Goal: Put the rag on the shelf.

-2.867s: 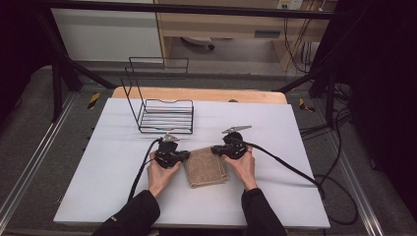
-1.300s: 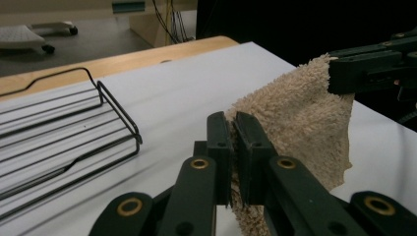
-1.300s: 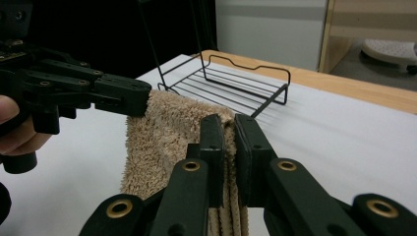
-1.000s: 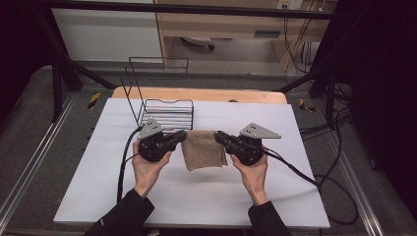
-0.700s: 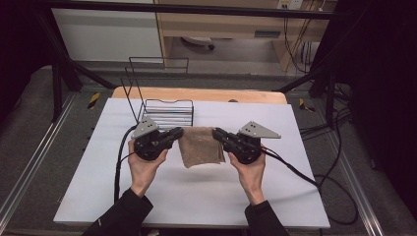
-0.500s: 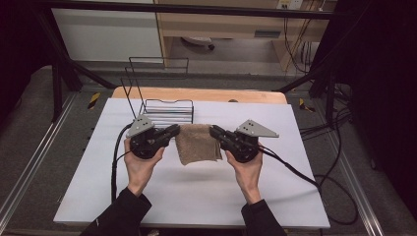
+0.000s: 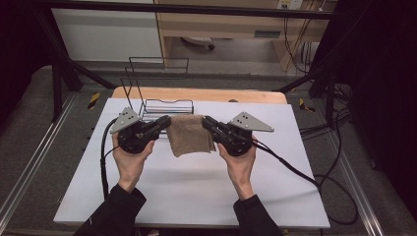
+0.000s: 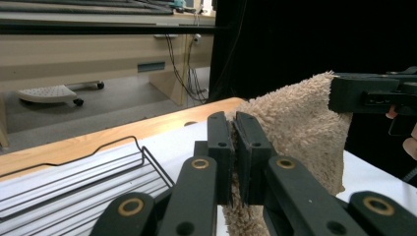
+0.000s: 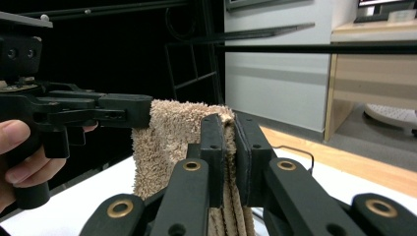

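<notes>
You've got the folded towel off the table, 2 top corners pinched: left gripper and right gripper both clamped on it. Left: set it in the wire rack, likely.

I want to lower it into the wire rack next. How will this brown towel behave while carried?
Probably floppy: the towel hangs below the left tool and right tool, both shut on its top corners. Likely light, and its fuzzy pile should resist slipping. It may snag on the wire rack.
</notes>
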`<state>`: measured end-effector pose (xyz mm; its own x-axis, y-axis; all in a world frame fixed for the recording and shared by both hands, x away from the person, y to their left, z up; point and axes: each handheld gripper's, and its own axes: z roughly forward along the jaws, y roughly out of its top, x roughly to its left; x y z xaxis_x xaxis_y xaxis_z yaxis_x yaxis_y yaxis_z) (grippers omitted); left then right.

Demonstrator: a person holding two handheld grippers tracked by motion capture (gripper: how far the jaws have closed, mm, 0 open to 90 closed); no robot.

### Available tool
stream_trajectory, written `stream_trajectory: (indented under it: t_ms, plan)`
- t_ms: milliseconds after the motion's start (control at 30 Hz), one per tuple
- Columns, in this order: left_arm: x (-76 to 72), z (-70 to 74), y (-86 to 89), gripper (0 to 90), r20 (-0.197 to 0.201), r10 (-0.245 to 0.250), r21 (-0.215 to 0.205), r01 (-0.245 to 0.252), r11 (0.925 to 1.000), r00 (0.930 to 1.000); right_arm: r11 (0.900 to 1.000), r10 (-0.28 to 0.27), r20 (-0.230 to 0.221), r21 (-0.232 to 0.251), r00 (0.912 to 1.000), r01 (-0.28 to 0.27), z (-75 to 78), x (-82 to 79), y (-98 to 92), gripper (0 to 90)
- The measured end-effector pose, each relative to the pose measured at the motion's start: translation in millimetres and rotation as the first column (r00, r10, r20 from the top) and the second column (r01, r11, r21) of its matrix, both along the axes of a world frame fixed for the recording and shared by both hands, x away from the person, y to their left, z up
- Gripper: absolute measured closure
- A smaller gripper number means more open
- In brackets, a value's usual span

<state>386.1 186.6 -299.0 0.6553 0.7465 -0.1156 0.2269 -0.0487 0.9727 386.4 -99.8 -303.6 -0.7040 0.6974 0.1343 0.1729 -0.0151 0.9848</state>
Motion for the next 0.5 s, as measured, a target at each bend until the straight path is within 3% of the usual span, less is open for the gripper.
stream_trajectory:
  t_ms: [500]
  plan:
    - [8.2,23.4,19.1,85.5,0.026,0.036,-0.038,-0.035,0.9987,0.999,1.0,-0.012,0.049,0.013,0.9987,0.011,20.3,9.3,22.0,83.7]
